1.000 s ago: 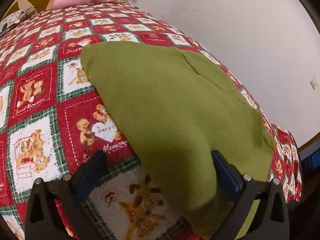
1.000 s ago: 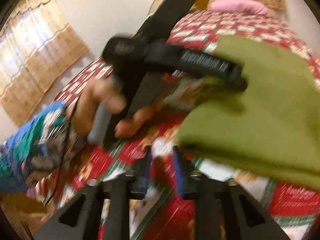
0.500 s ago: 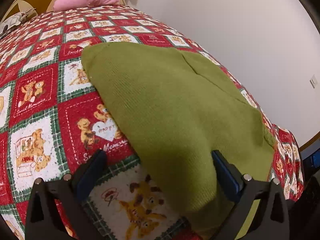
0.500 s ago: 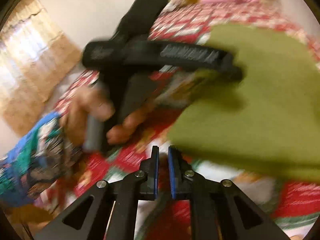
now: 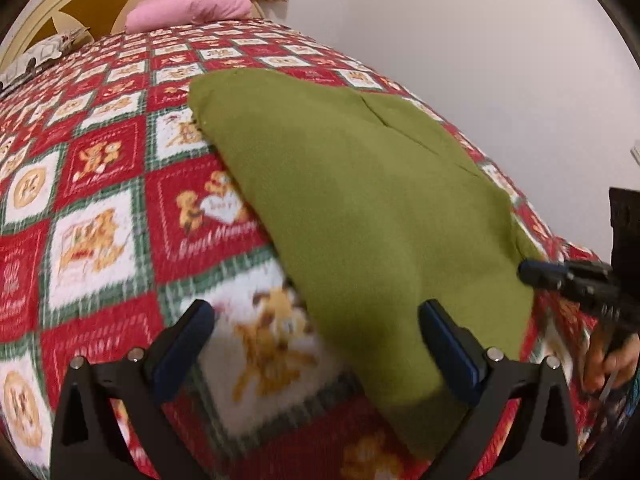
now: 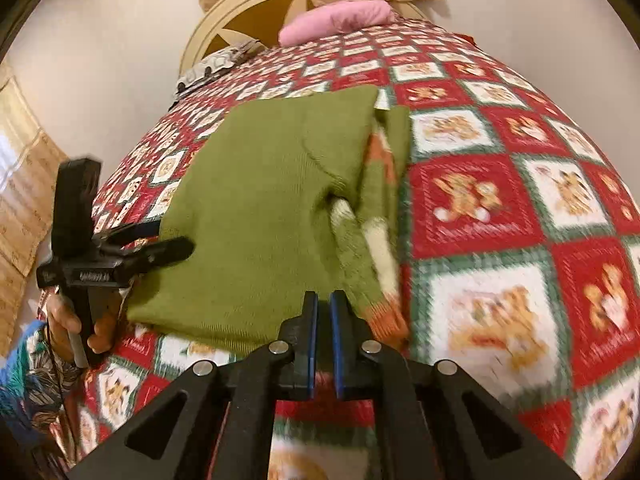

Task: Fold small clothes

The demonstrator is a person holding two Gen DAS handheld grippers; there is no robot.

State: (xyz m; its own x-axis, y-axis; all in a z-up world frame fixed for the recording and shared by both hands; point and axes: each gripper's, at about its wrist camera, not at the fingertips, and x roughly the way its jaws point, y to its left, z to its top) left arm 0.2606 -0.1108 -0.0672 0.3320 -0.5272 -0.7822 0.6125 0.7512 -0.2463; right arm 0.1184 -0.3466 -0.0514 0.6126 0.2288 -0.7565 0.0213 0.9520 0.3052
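- The green sweater point(image 6: 260, 216) lies on the bedspread point(image 6: 500, 200) already folded into a thick block; the body panels are stacked and a patterned sleeve edge point(image 6: 380, 208) shows along the block's right side in the right wrist view.
- Judged from these views, the main folds look done, and what remains is at most one more halving or a tidy-up of that sleeve edge, which sticks out a little from the stack.
- The left gripper point(image 5: 316, 344) has its fingers wide apart, straddling the sweater's near corner without clamping it; one finger is over bare bedspread, the other over the green cloth point(image 5: 360, 200).
- The right gripper point(image 6: 323, 336) has its fingers nearly together with only a thin slit between them and nothing in it, just at the sweater's near edge.
- The sweater sits toward the wall-side edge of the bed in the left wrist view, with only a narrow strip of bedspread between it and that edge; a pull that way could drag cloth over the side.
- Open room lies toward the head of the bed, where the pink pillow point(image 6: 340, 20) is well apart from the sweater.
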